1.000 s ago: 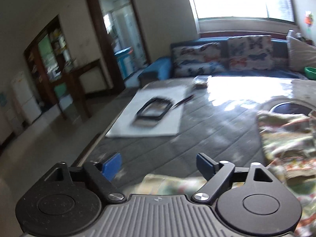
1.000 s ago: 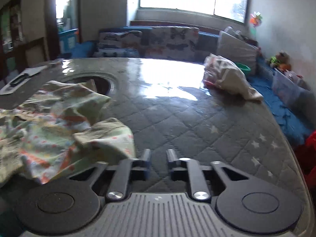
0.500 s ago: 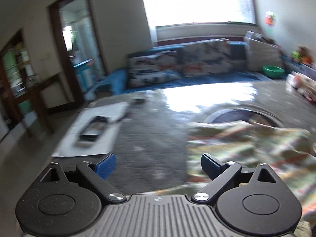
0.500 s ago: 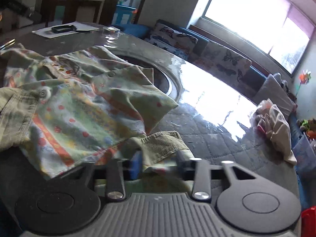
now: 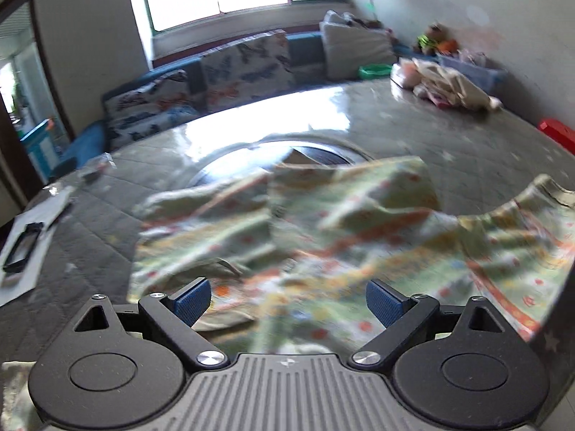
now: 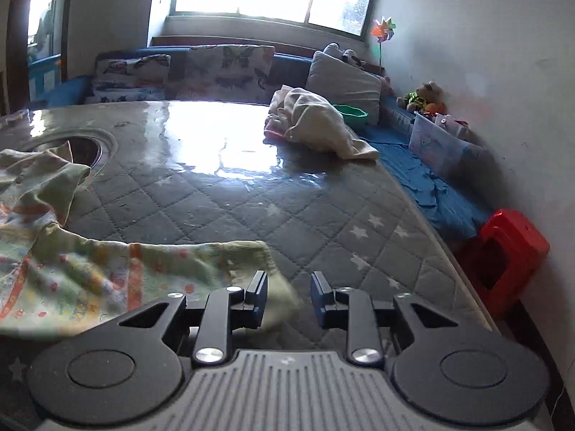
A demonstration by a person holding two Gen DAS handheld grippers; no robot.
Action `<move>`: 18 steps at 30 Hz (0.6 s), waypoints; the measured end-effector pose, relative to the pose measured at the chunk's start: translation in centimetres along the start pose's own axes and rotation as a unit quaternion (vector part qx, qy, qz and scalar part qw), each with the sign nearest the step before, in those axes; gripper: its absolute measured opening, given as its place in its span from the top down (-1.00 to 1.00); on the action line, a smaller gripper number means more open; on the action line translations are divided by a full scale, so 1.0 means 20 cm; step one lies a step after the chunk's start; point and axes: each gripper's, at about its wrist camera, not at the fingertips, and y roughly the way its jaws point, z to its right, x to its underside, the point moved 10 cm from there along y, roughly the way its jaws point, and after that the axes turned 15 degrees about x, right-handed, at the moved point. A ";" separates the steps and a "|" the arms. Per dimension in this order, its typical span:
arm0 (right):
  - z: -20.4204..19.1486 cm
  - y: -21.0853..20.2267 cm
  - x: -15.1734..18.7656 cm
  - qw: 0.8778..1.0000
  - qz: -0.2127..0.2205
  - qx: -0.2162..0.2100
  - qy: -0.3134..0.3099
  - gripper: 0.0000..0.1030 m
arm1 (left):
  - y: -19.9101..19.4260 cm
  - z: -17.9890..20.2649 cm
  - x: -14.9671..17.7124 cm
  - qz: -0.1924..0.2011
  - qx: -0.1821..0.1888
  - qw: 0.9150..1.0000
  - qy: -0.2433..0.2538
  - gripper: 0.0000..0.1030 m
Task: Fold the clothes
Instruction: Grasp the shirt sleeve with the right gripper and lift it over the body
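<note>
Our left gripper [image 5: 287,300] hangs with jaws spread wide above the crumpled patterned garment [image 5: 323,237], gripping nothing; our right gripper [image 6: 289,300], jaws parted, has the garment's corduroy cuff [image 6: 258,262] against its left pad, likely lining up a pinch (to spread it flat). The garment lies near the front edge of the quilted, plastic-covered table [image 6: 287,197]; a sofa [image 6: 215,68] lines the window wall.

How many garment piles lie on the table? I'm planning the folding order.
2: the patterned green garment spread under the left gripper, and a cream heap at the table's far right edge. More may lie out of view.
</note>
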 end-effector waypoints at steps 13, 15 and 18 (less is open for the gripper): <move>-0.60 0.01 -0.18 0.961 -0.058 -0.270 0.032 0.17 | 0.07 0.01 0.09 -0.035 0.015 0.999 -0.004 -0.85; -0.68 0.03 -0.25 0.950 -0.068 -0.302 0.040 0.08 | 0.05 -0.02 0.06 -0.024 0.015 1.000 -0.010 -0.85; -0.82 0.07 -0.34 0.933 -0.089 -0.345 0.052 -0.05 | 0.05 -0.06 0.02 -0.016 0.015 1.000 -0.016 -0.85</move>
